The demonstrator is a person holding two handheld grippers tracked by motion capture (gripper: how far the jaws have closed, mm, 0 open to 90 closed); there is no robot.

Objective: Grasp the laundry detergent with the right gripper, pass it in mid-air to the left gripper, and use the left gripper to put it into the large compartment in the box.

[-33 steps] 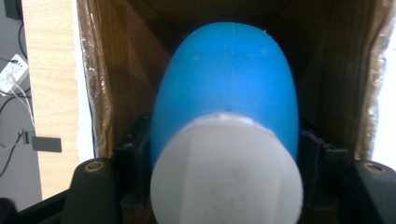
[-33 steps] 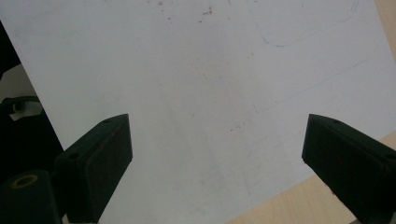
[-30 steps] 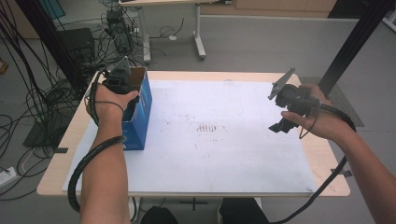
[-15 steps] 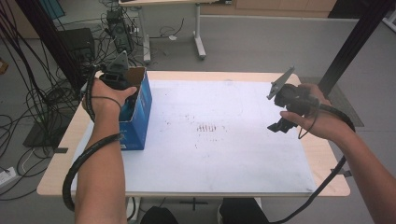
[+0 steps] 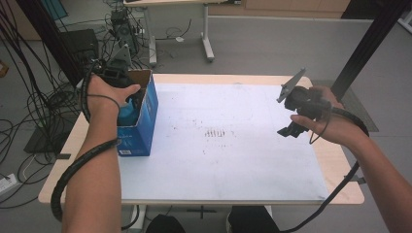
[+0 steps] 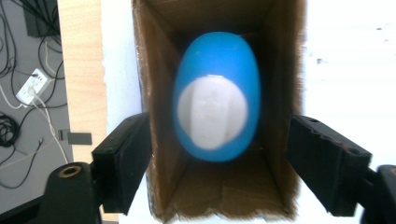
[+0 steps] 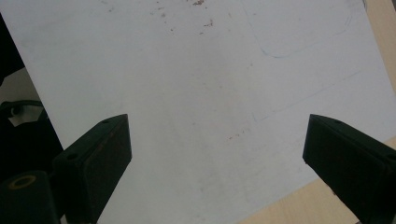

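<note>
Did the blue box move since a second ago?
Yes. The blue box has shifted a bit toward the far edge of the table and turned slightly, while the left gripper hovers over its open top. The marks on the white sheet stayed put.

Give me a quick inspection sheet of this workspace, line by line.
Surface: wooden table under a white sheet with dark specks.
Job's things: open blue cardboard box at the sheet's left edge; blue egg-shaped object with a white cap inside.
Clutter: nothing seen.
Grippers: left gripper open above the box mouth; right gripper open, empty, above the sheet.
Cables: one trails along each forearm.
Surroundings: grey floor, cable tangle at left.
</note>
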